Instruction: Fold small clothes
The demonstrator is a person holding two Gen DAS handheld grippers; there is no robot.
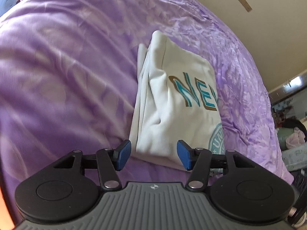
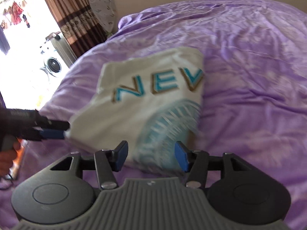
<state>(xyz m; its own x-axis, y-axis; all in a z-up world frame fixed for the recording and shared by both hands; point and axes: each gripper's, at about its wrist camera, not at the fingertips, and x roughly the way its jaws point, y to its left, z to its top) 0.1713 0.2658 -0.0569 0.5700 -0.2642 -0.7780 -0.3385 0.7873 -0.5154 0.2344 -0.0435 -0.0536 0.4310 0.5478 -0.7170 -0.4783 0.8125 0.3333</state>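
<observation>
grey ribbed housing fills the bottom of both wrist views. above it the left gripper (image 1: 154,156) stands with its blue pads well apart, gripping nothing; the folded white shirt (image 1: 172,103) lies beyond on the purple bedspread (image 1: 67,67), right of centre. right gripper (image 2: 151,156) is likewise spread and empty, the shirt (image 2: 145,99) mid-frame, blurred. brown curtain (image 2: 71,13) upper left.

Home bedroom, purple bedspread (image 2: 249,57), brown curtain (image 2: 73,15), washing machine (image 2: 53,63) beyond doorway
</observation>
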